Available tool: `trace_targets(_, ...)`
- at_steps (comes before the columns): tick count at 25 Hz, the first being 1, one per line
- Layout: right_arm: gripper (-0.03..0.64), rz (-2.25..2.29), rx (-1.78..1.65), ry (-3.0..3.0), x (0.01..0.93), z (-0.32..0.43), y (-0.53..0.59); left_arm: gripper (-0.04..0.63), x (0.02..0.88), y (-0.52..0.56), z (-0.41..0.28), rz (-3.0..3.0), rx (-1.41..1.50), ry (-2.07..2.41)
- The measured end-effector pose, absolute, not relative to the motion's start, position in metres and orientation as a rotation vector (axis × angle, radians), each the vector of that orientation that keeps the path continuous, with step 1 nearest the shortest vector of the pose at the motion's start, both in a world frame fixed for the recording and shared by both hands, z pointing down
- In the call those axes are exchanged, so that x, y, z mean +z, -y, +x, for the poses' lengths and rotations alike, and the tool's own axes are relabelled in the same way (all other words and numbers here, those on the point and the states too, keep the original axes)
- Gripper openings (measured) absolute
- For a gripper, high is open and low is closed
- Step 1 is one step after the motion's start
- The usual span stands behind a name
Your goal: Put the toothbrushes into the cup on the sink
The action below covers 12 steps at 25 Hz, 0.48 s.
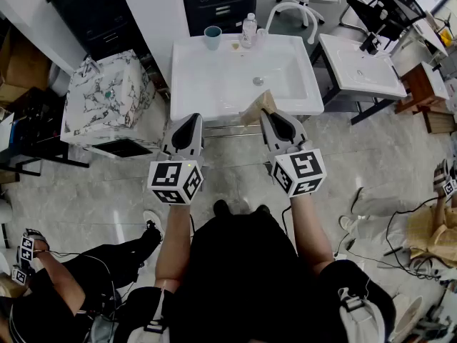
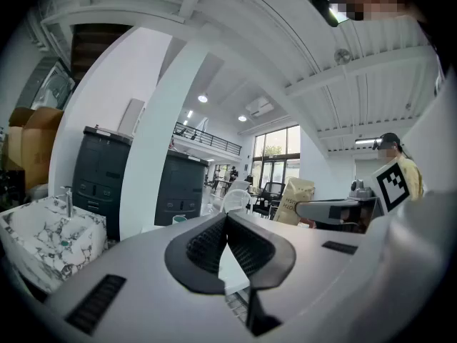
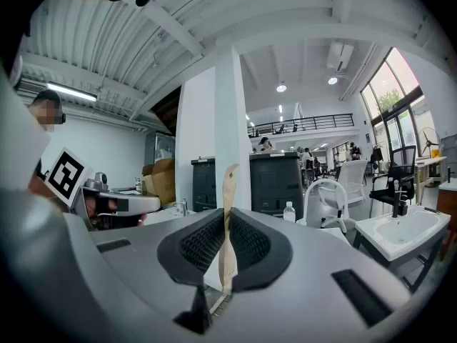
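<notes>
The right hand-held gripper [image 3: 226,227] clamps an upright brown paper toothbrush packet [image 1: 258,108]. The teal cup [image 1: 212,37] stands ahead and leftward on the white sink's [image 1: 186,81] back rim. The left hand-held gripper [image 2: 227,227] is closed and empty.

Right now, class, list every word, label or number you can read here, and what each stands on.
"OTH" over "USH", a cut-off print: brown paper pack in the right gripper.
Bottle label: too small to read.
Marker cube on each gripper: square patterns only, no words.
</notes>
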State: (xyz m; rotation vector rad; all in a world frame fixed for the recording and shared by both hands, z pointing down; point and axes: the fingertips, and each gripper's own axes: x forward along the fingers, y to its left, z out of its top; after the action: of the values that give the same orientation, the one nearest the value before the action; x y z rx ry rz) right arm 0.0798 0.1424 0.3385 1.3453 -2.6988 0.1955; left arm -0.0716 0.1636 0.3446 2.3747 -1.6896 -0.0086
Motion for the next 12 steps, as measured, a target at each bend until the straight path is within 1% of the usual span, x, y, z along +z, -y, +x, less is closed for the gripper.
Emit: trace_targets(12,0.044,1.314,0.189,2.702,0.340,0.061,-0.151,0.015,0.348,-0.172,-0.087,2.379,-0.007,1.683)
